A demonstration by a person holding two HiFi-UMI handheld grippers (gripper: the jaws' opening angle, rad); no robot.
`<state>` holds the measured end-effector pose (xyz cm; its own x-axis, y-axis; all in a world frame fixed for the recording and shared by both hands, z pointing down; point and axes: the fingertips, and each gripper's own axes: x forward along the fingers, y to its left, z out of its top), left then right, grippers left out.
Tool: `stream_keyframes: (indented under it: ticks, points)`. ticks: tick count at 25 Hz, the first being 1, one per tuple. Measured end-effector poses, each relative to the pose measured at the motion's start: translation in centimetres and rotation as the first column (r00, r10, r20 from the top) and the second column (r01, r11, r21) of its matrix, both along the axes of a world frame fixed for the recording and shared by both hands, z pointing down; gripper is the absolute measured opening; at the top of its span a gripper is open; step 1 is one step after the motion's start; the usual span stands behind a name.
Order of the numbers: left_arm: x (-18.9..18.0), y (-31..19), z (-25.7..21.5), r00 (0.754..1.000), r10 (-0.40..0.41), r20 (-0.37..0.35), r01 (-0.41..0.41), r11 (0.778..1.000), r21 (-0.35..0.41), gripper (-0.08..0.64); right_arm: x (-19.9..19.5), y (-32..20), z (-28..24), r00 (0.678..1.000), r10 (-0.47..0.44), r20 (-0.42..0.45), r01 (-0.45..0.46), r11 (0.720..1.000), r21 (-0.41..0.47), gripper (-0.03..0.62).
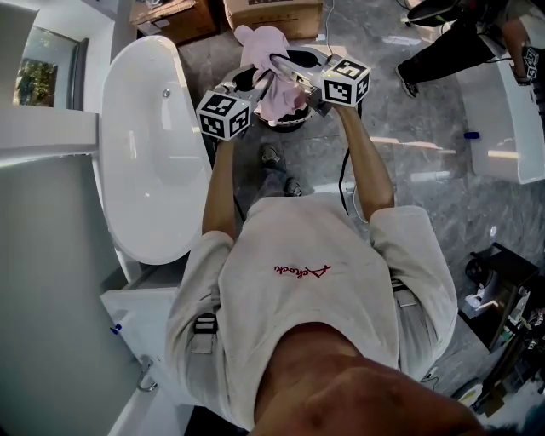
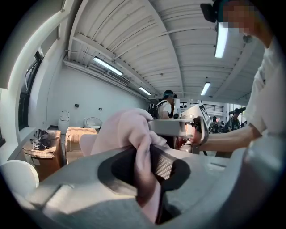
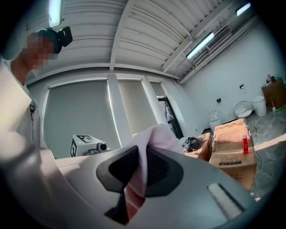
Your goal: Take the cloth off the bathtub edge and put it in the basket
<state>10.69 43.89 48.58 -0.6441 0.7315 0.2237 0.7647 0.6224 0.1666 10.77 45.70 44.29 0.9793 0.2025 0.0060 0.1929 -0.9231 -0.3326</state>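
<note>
The pink cloth (image 1: 266,60) hangs bunched in the air between my two grippers, clear of the white bathtub (image 1: 115,111) at the left. My left gripper (image 1: 258,83) is shut on one part of it: in the left gripper view a fold of cloth (image 2: 127,129) is pinched between the jaws (image 2: 145,172). My right gripper (image 1: 288,66) is shut on another part, with the cloth (image 3: 154,136) squeezed between its jaws (image 3: 140,172). A dark round basket (image 1: 294,119) stands on the floor right under the cloth, mostly hidden by it.
Cardboard boxes (image 1: 174,17) stand on the floor beyond the tub and basket. Another person's legs (image 1: 451,51) are at the far right, beside a white fixture (image 1: 511,128). A black case (image 1: 498,281) lies at the lower right. My own feet (image 1: 272,157) stand close to the tub.
</note>
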Motion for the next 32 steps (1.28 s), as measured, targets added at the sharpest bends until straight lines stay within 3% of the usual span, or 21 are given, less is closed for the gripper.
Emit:
stream_keyframes:
  ticks: [13, 23, 32]
  points:
    - [2.6, 4.4, 2.2, 0.997, 0.072, 0.005, -0.072, 0.997, 0.006, 0.08, 2.5, 4.4, 2.1, 0.999, 0.044, 0.016, -0.045, 0.999, 0.014, 0.046]
    - [4.7, 7.7, 3.8, 0.99, 0.129, 0.051, -0.13, 0.991, 0.035, 0.08, 4.7, 7.9, 3.9, 0.995, 0.087, 0.045, -0.09, 0.994, 0.059, 0.048]
    - [4.0, 10.0, 6.6, 0.986, 0.154, 0.059, -0.159, 0.983, 0.093, 0.08, 4.0, 10.4, 6.7, 0.993, 0.105, 0.057, -0.111, 0.987, 0.12, 0.049]
